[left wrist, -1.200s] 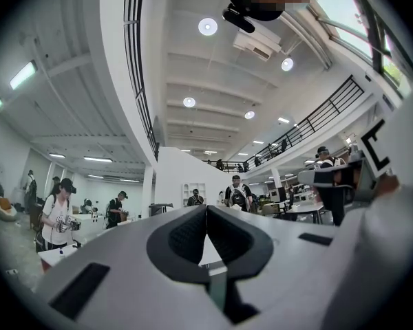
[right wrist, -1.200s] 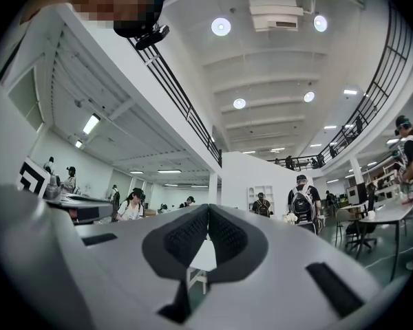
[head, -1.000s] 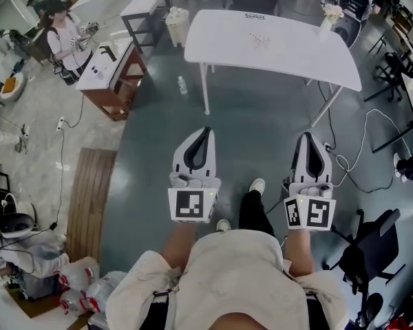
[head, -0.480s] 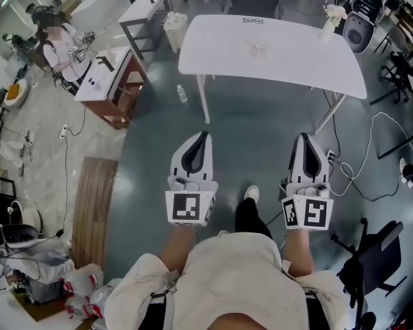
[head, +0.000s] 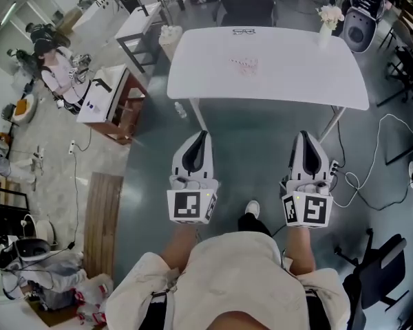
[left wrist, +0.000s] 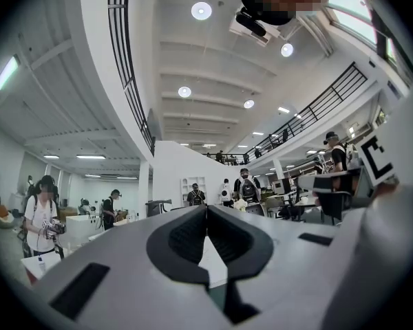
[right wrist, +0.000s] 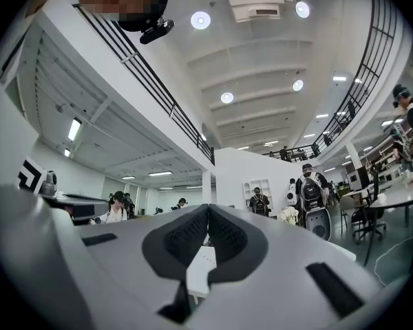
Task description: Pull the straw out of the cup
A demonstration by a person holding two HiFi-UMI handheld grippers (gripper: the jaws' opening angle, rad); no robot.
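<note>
No cup or straw can be made out for certain. A small pale pinkish item (head: 244, 64) lies on the white table (head: 289, 74) ahead, too small to identify. Both grippers are held out at waist height over the grey floor, well short of the table. In the head view my left gripper (head: 205, 133) has its jaws together, and the left gripper view shows it (left wrist: 206, 208) shut on nothing. My right gripper (head: 305, 135) is likewise shut and empty in its own view (right wrist: 208, 207).
A vase of flowers (head: 325, 16) stands at the table's far right corner. A person with a headset (head: 54, 66) stands by a low side table (head: 107, 95) on the left. A bottle (head: 181, 108), cables (head: 382, 150) and an office chair (head: 378, 267) are on the floor.
The white table has drawn nearer and moved toward the middle of the head view as the person walks forward. Both grippers stay shut and held the same way.
</note>
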